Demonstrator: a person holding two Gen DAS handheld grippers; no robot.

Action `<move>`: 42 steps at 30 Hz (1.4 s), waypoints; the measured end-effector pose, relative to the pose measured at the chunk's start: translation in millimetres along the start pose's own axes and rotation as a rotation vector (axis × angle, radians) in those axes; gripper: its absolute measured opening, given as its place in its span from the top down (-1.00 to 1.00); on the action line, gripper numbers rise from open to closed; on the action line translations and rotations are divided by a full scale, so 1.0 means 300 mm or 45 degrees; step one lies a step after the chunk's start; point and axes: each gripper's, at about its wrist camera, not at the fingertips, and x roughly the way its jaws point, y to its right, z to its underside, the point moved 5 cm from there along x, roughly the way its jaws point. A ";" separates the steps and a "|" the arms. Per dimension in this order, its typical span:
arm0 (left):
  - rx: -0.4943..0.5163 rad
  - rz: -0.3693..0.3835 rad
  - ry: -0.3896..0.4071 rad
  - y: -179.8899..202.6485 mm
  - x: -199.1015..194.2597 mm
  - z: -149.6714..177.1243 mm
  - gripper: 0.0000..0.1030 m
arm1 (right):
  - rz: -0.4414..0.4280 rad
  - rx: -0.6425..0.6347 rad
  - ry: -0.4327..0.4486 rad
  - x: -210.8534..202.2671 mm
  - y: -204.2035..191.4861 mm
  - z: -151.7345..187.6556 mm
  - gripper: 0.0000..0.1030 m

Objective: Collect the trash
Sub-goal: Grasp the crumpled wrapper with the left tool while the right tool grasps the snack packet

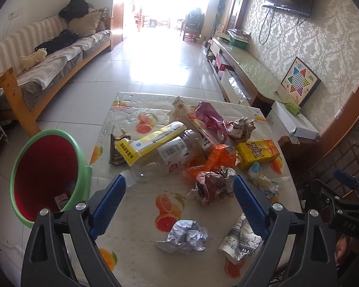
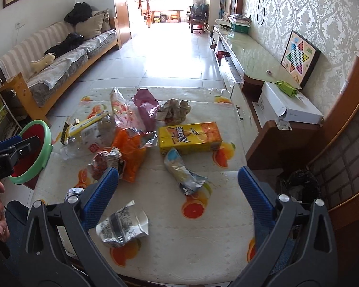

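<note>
Trash lies on a table (image 1: 136,215) with an orange-fruit cloth: a yellow drink carton (image 1: 258,153) (image 2: 190,138), an orange wrapper (image 1: 217,159) (image 2: 131,153), a long yellow box (image 1: 150,143), a clear plastic bottle (image 1: 172,156), crumpled paper balls (image 1: 214,186) (image 1: 184,238), and a crushed patterned cup (image 1: 240,240) (image 2: 122,228). My left gripper (image 1: 179,186) is open and empty above the near table. My right gripper (image 2: 178,179) is open and empty above a crumpled snack bag (image 2: 183,173). A green bin (image 1: 45,174) (image 2: 33,153) with a red inside stands left of the table.
A striped sofa (image 1: 47,55) runs along the left wall. A low TV cabinet (image 1: 249,71) with a checkers board (image 1: 299,81) lines the right wall. A white box (image 2: 289,106) sits on a wooden stand right of the table. Tiled floor stretches beyond.
</note>
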 end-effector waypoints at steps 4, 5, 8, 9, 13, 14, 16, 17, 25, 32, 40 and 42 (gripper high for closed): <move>0.052 0.016 -0.055 0.047 0.049 0.015 -0.78 | -0.006 0.003 -0.016 0.034 0.025 0.000 -0.91; 0.058 0.021 -0.062 0.053 0.057 0.017 -0.79 | -0.008 -0.001 -0.022 0.044 0.026 0.004 -0.91; 0.085 0.036 -0.087 0.078 0.088 0.024 -0.80 | -0.020 -0.002 -0.040 0.073 0.029 0.011 -0.91; 0.095 0.033 -0.093 0.086 0.099 0.026 -0.80 | -0.023 -0.002 -0.048 0.083 0.027 0.013 -0.91; 0.113 0.056 -0.146 0.119 0.161 0.036 -0.85 | -0.034 -0.012 -0.092 0.139 0.023 0.025 -0.91; 0.121 0.052 -0.162 0.126 0.178 0.041 -0.85 | -0.036 -0.015 -0.106 0.156 0.024 0.029 -0.91; 0.133 0.053 -0.192 0.140 0.213 0.048 -0.85 | -0.041 -0.021 -0.132 0.189 0.024 0.035 -0.91; 0.137 0.056 -0.209 0.146 0.230 0.051 -0.85 | -0.041 -0.024 -0.142 0.206 0.027 0.037 -0.91; 0.130 0.061 -0.300 0.160 0.354 0.067 -0.85 | -0.027 -0.033 -0.217 0.342 0.055 0.047 -0.91; 0.134 0.057 -0.368 0.170 0.452 0.092 -0.84 | -0.038 -0.048 -0.275 0.437 0.053 0.070 -0.91; 0.118 0.047 -0.407 0.155 0.514 0.115 -0.82 | -0.084 -0.054 -0.332 0.514 0.036 0.102 -0.67; 0.118 0.049 -0.399 0.153 0.519 0.113 -0.69 | -0.098 -0.063 -0.339 0.527 0.026 0.103 -0.47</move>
